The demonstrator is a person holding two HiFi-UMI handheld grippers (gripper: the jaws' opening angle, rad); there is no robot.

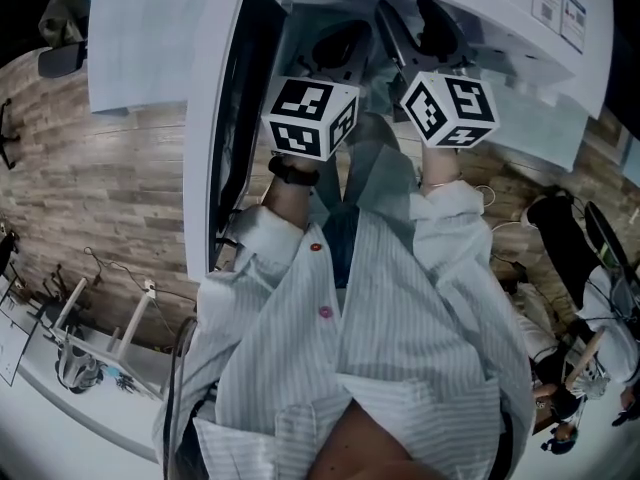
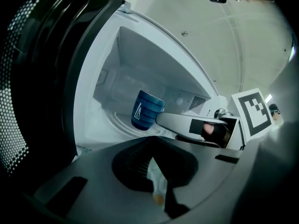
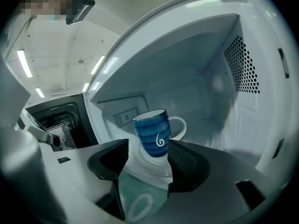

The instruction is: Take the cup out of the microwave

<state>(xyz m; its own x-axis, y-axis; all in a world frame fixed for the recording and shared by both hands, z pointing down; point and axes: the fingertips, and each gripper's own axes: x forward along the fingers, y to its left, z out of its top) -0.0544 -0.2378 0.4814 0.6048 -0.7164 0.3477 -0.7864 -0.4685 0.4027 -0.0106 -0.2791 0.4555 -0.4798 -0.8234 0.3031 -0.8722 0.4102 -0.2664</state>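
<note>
A blue striped cup with a white handle stands upright on the turntable inside the open white microwave. My right gripper reaches into the cavity, open. The cup stands between its fingertips; the left pad is clear of it and the right pad lies close beside it. In the left gripper view the cup shows deep in the cavity, with a right finger next to it. My left gripper hangs shut and empty just outside the opening. In the head view both grippers point into the microwave and the cup is hidden.
The microwave door stands swung open at the left, close beside my left gripper. The cavity's perforated right wall is near my right gripper. A seated person is at the right on the wood floor.
</note>
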